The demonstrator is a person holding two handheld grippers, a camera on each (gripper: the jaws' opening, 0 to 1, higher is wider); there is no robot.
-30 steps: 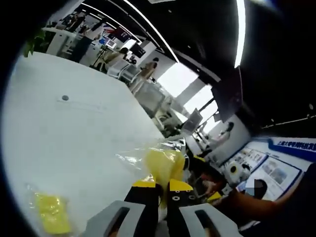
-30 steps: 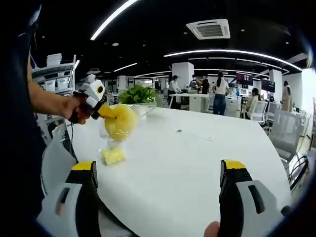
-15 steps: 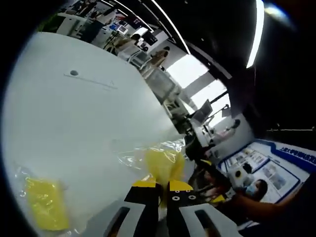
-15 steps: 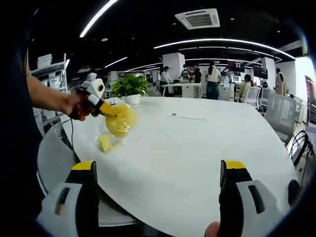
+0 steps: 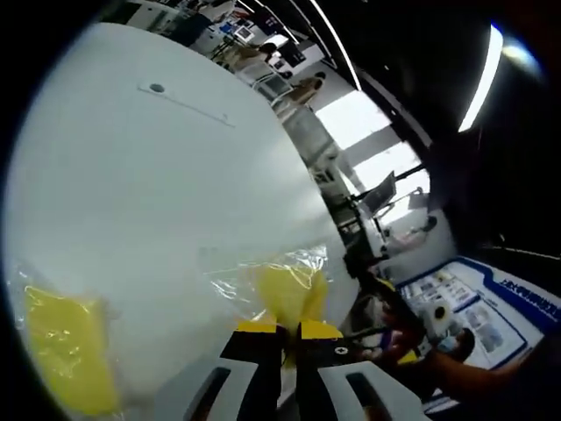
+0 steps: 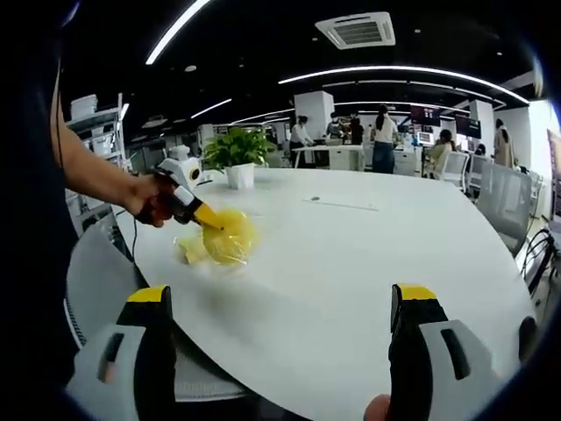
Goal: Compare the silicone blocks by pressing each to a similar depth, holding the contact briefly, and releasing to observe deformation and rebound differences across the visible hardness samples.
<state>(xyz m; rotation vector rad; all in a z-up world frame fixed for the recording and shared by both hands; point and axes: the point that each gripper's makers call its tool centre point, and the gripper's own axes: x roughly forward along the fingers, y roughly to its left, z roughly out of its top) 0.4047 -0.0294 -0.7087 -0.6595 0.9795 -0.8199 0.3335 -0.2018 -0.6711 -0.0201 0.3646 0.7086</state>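
Observation:
In the left gripper view my left gripper is shut on a clear bag holding a yellow silicone block, just above the white table. A second bagged yellow block lies on the table at the lower left. In the right gripper view my right gripper stands open and holds nothing, over the table's near edge. Far to its left, the left gripper, held by a hand, carries the bagged block low over the table, beside the other yellow block.
A potted plant stands at the table's far left side. A small round hole marks the table top. Office chairs and several people stand beyond the table. A grey chair back sits by the near left edge.
The left gripper has lowered the bagged block toward the table, close to the second block. The right gripper has stayed open and nearly still.

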